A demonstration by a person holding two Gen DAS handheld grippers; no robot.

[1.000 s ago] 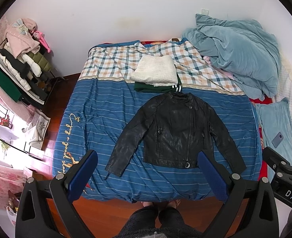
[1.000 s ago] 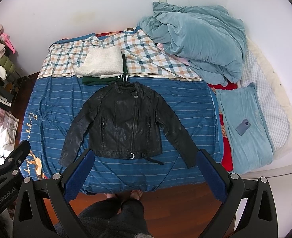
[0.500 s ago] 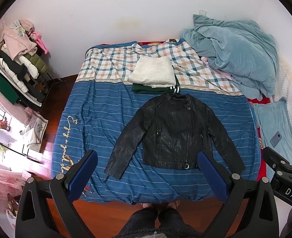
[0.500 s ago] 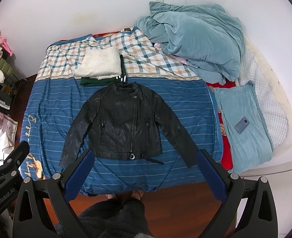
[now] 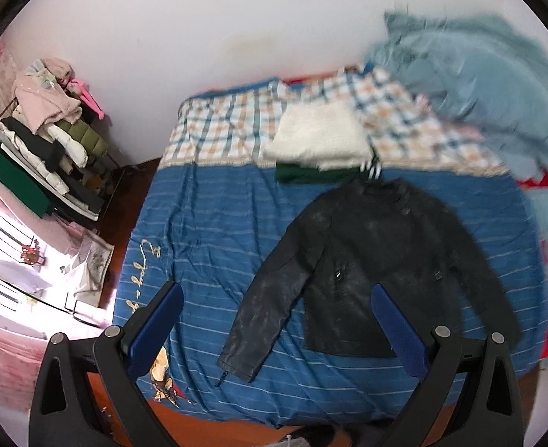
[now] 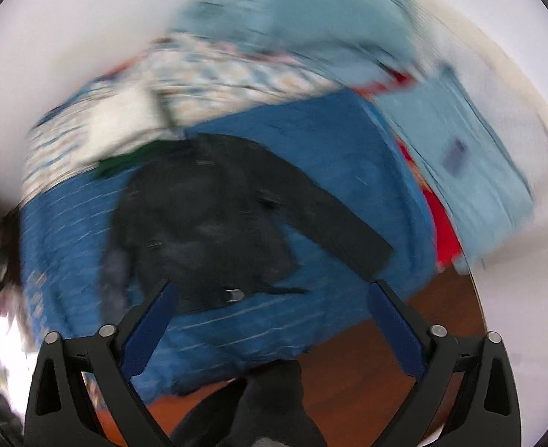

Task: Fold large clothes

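Note:
A black leather jacket (image 5: 378,260) lies flat, front up, sleeves spread, on the blue striped bedspread (image 5: 214,231). It also shows, blurred, in the right wrist view (image 6: 214,216). My left gripper (image 5: 274,331) is open and empty, above the bed's near edge, over the jacket's left sleeve and hem. My right gripper (image 6: 270,331) is open and empty, above the near edge by the jacket's hem and belt buckle (image 6: 234,294). Neither touches the jacket.
Folded white (image 5: 322,136) and green (image 5: 311,175) clothes sit beyond the collar. A heaped light-blue duvet (image 5: 479,85) is at the far right. A clothes rack (image 5: 43,156) stands left of the bed. A pillow with a phone (image 6: 454,156) lies right. Wooden floor (image 6: 367,372) is below.
Both grippers have moved in closer to the bed and lower. The right view swings and tilts, strongly blurred. The jacket has not moved.

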